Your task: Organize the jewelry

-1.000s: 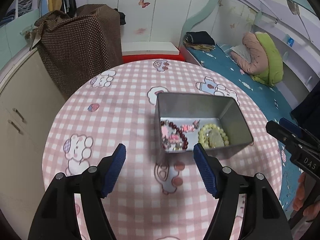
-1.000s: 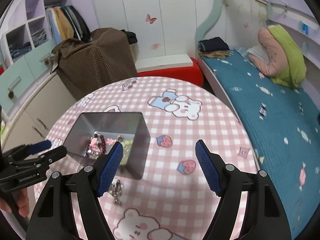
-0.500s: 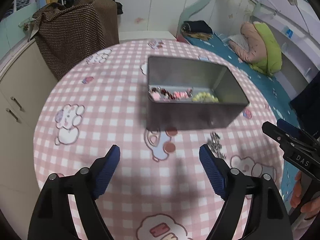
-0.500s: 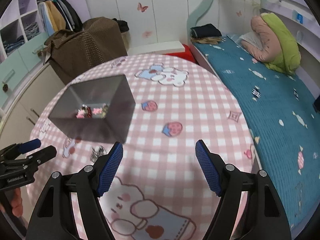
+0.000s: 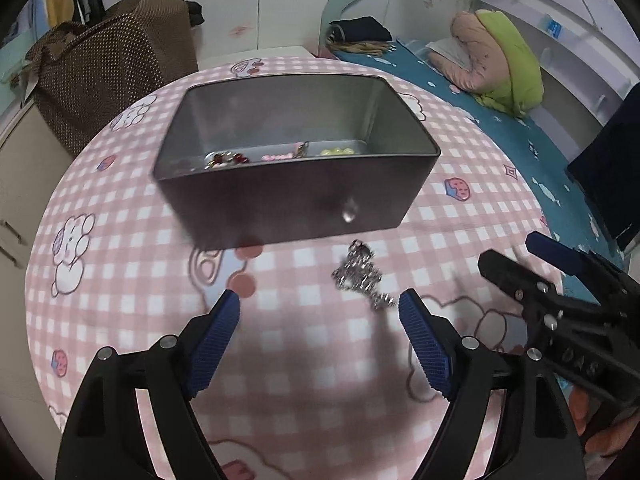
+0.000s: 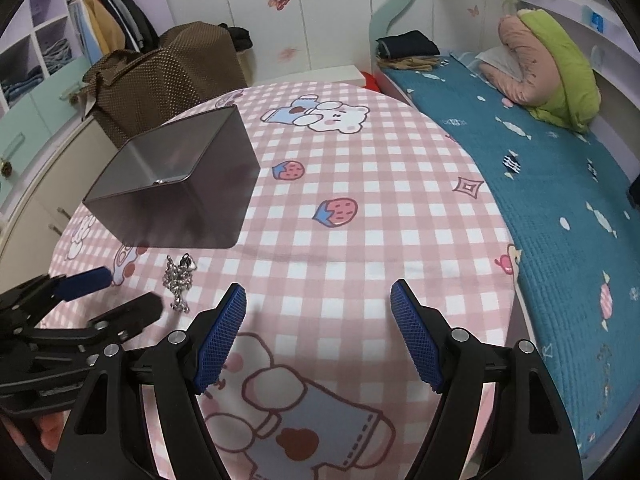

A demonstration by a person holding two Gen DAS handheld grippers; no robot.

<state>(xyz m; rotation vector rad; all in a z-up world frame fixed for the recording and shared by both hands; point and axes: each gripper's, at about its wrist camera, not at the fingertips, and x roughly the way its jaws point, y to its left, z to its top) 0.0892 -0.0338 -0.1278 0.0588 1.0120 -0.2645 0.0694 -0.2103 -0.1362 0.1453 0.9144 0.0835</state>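
On the round table [image 5: 120, 280] with its pink checked cloth, a grey metal tin [image 5: 296, 196] stands toward 12 o'clock of the left tool [image 5: 319, 310], holding red, pink and yellow-green beaded pieces [image 5: 276, 156] on its floor. A silver chain [image 5: 362, 276] lies loose on the cloth just in front of the tin, near the left tool's right finger. Both tools hover with fingers spread wide and nothing between them; the right tool [image 6: 318, 298] sits at 3 o'clock of the left, the chain at its 10 o'clock.
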